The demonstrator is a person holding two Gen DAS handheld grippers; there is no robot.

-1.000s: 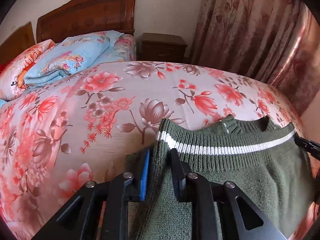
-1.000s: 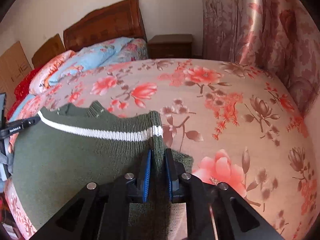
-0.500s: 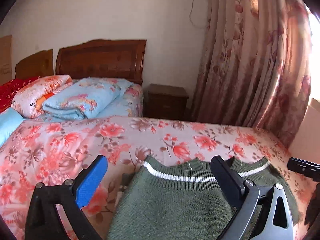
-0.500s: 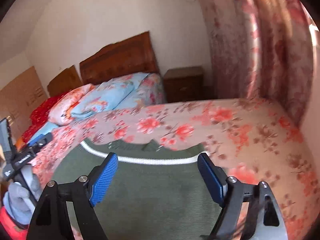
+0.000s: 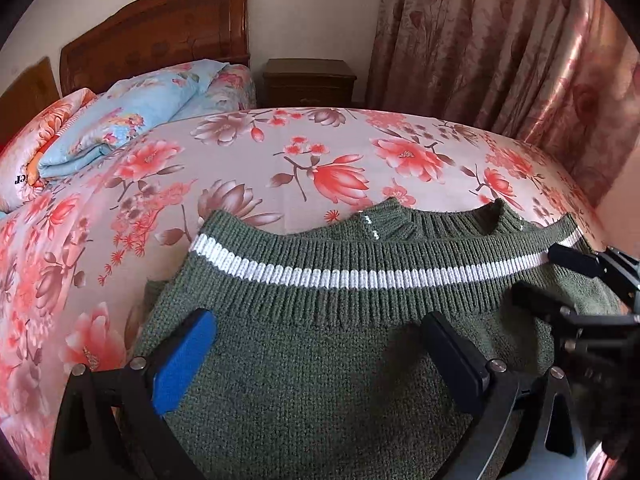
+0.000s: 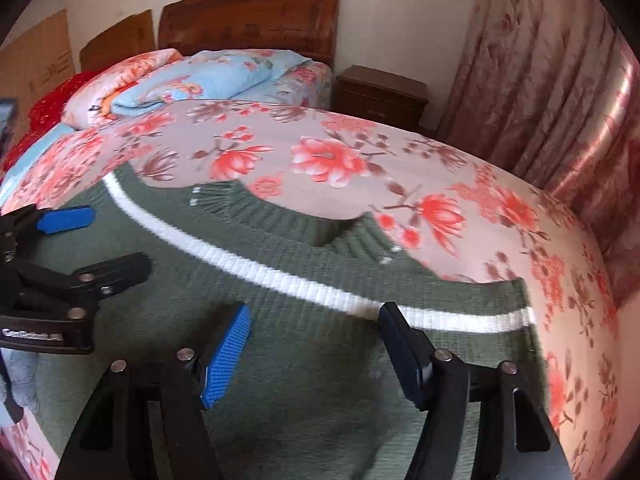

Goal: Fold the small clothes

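Green sweater is lying flat on the flowered bedspread. Left gripper and right gripper are hovering over it, jaws spread, gripping nothing. Gripper label is blurred, unreadable. Blue quilt and nightstand are sitting beyond the sweater.

The sweater is dark green with one white stripe; the bedspread is pink with coral flowers; the quilt is light blue.
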